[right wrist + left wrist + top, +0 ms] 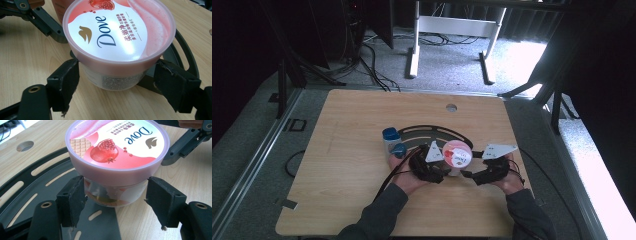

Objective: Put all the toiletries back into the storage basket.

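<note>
A Dove jar point(456, 156) with a pink lid point(117, 142) stands partly on a black slotted plate point(432, 130), near the table's front middle. My left gripper point(435, 169) reaches it from the left. In the left gripper view its two pads point(75, 198) press the clear body under the lid on both sides, so my left gripper point(115, 200) is shut on the jar. My right gripper point(477, 174) comes in from the right. Its jaws straddle the jar point(117, 75) just below the lid rim with a small gap on each side; my right gripper point(116, 80) is open.
A small blue-capped bottle point(390, 137) and a loose blue cap point(399, 149) stand just left of my left hand. A cable hole point(451, 107) sits near the table's far edge. Bare wood lies to the left and front. Cables trail from both grippers.
</note>
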